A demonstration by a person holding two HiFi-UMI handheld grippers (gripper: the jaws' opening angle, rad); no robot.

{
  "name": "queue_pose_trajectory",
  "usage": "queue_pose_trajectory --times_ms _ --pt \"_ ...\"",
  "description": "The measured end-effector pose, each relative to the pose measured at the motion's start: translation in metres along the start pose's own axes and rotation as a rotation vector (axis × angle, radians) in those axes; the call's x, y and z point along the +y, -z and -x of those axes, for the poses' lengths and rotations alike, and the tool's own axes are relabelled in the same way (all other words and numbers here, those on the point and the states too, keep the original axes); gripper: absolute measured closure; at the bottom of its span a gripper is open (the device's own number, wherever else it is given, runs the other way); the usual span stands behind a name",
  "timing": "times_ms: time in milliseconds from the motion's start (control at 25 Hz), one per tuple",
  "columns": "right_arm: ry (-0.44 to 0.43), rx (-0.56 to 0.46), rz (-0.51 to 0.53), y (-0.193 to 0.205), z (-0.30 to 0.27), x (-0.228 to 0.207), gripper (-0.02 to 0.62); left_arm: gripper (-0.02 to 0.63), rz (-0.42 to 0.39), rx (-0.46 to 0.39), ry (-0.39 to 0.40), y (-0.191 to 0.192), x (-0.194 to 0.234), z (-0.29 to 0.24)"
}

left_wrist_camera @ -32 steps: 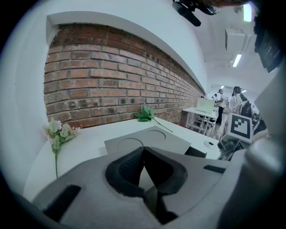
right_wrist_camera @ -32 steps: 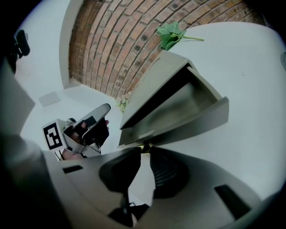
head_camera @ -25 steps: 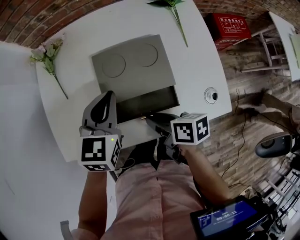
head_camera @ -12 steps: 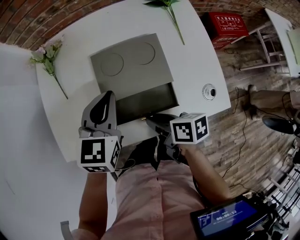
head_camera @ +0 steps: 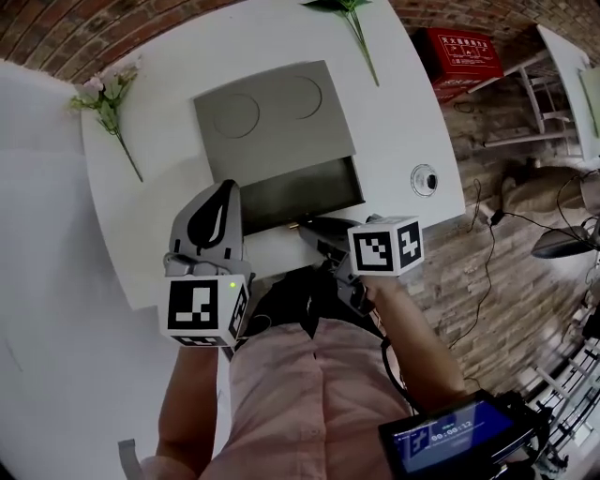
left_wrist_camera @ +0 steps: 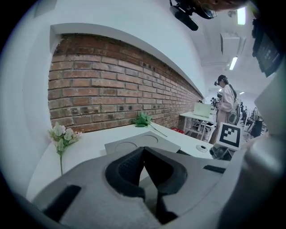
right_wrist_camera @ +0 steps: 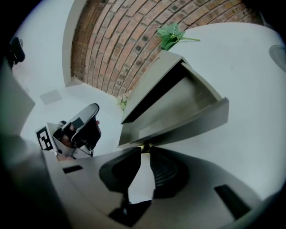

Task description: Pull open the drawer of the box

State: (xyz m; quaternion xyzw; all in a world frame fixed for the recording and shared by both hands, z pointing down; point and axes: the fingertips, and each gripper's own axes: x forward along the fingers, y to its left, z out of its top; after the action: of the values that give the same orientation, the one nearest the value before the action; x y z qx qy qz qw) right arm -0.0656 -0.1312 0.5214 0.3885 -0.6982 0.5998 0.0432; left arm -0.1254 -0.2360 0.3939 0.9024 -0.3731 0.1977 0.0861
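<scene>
Pinching knob (right_wrist_camera: 144, 146) at drawer (right_wrist_camera: 178, 127) front, right tool (right_wrist_camera: 144, 151)

Head view: drawer (head_camera: 302, 195) front partly hidden behind right gripper (head_camera: 304, 223). Small knob (right_wrist_camera: 144, 146) at its jaw tips mostly covered, shape unclear. Drawer inside dark, contents unreadable. Green sprig (head_camera: 343, 6) far beyond right gripper cut by top edge. Own view: left gripper (left_wrist_camera: 144, 151) body blocks box (left_wrist_camera: 134, 143) front. Screen (head_camera: 448, 433) behind right gripper: print too small.

a timer on the dark screen (head_camera: 452, 435) at lower right reads about 00:00:12; white print on the red box (head_camera: 462, 52) is too small to read.
</scene>
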Motion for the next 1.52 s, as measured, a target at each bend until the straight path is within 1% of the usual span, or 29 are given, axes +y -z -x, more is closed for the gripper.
queue_pose_trajectory --times_ms 400,800,1520 --pt "-0.009 0.018 0.014 0.003 -0.001 -0.001 0.528 0.598 0.017 0.012 -0.064 0.007 0.004 0.019" --pt "-0.023 0.036 0.023 0.014 0.005 0.001 0.529 0.598 0.018 0.006 -0.111 0.003 0.005 0.03" --pt "-0.024 0.047 0.021 0.042 0.012 0.001 0.531 0.598 0.01 0.0 -0.13 0.006 -0.009 0.048"
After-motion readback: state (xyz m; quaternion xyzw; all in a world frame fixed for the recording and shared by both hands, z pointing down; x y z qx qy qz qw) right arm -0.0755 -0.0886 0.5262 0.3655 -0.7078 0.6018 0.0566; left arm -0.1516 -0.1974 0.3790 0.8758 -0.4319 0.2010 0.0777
